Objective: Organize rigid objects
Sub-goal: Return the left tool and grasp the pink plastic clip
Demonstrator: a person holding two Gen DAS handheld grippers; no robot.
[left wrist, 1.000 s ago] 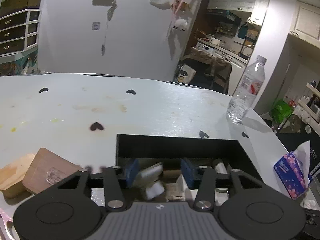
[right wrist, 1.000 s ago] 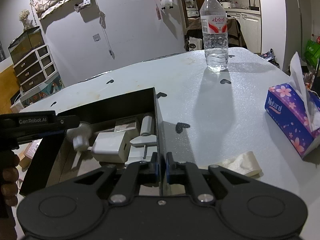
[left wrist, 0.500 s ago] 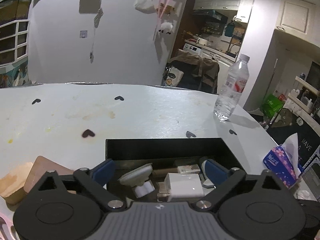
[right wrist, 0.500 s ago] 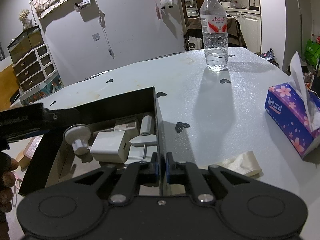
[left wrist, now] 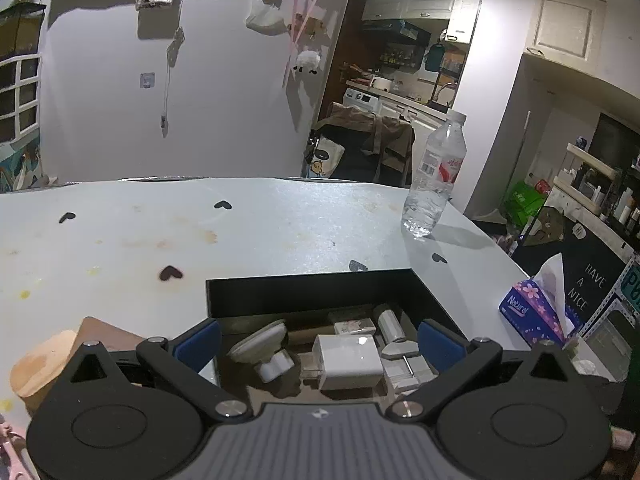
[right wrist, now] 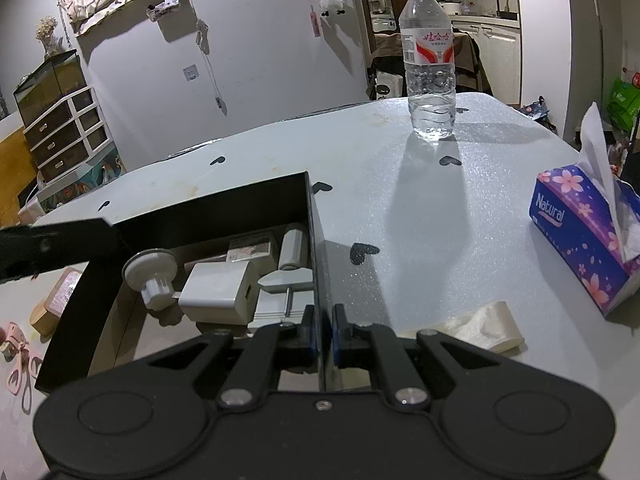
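Table (right wrist: 400, 208); suction knob (right wrist: 150, 276) lies sideways.

Your left gripper (left wrist: 319, 345) has a matte black body. Two round raised discs sit on its shoulders, one per side. Black linkage arms run forward from the body, each pinned with silver screws at both ends. A grey ribbed panel with a small white logo fills the centre. The fingers (left wrist: 199, 344) carry blue pads.

Your right gripper (right wrist: 321, 330) has the same black body, with two round discs and angled linkage arms. Silver screws mark the arm pivots, and one smaller screw sits on the centre line. Its pads (right wrist: 337, 330) are blue. No grey panel shows on this unit.
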